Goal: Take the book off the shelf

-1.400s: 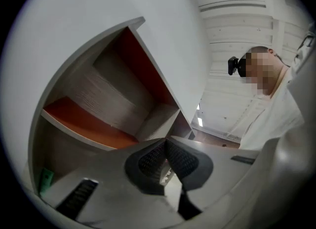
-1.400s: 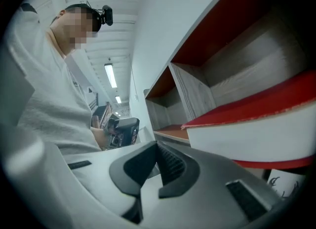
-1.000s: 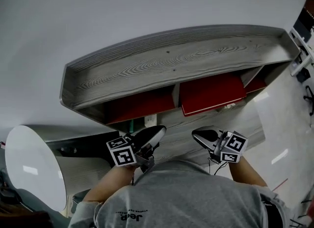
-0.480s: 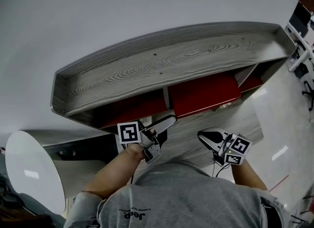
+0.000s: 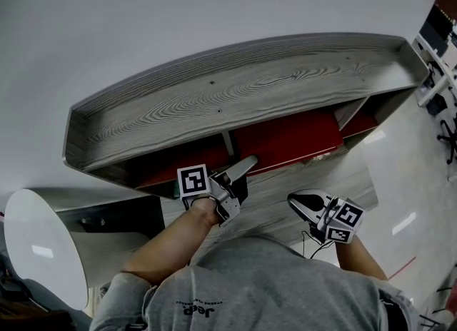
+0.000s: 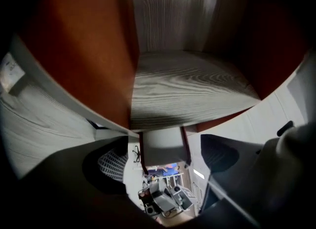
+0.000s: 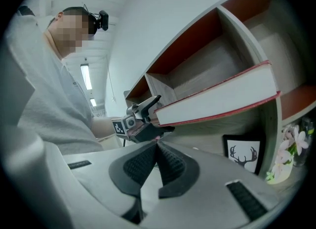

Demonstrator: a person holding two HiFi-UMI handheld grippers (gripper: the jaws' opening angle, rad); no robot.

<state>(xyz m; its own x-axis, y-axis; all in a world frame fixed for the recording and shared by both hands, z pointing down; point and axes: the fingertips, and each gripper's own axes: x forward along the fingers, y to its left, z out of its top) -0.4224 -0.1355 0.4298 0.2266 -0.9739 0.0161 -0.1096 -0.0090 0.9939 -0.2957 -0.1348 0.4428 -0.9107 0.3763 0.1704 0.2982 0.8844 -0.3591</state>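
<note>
A red-covered book [image 5: 293, 137] lies flat in the grey wooden shelf [image 5: 214, 94] and sticks out over its front edge. My left gripper [image 5: 239, 174] is at the book's left end, and its jaws have just been opening. In the right gripper view one finger of the left gripper [image 7: 150, 112] stands above the book [image 7: 217, 97] and one below. In the left gripper view the book's end [image 6: 163, 146] shows between the wide-apart pads [image 6: 106, 166], which do not press on it. My right gripper [image 5: 303, 200] hangs below the shelf front, shut and empty [image 7: 157, 156].
A framed deer picture [image 7: 242, 156] and a small flower pot [image 7: 289, 159] stand on the shelf level under the book. A round white table [image 5: 39, 244] is at the lower left. The person's torso [image 5: 271, 287] fills the bottom of the head view.
My left gripper moved up to the book's left end, rolled over, and went from shut to wide open. My right gripper drifted slightly right and stayed shut.
</note>
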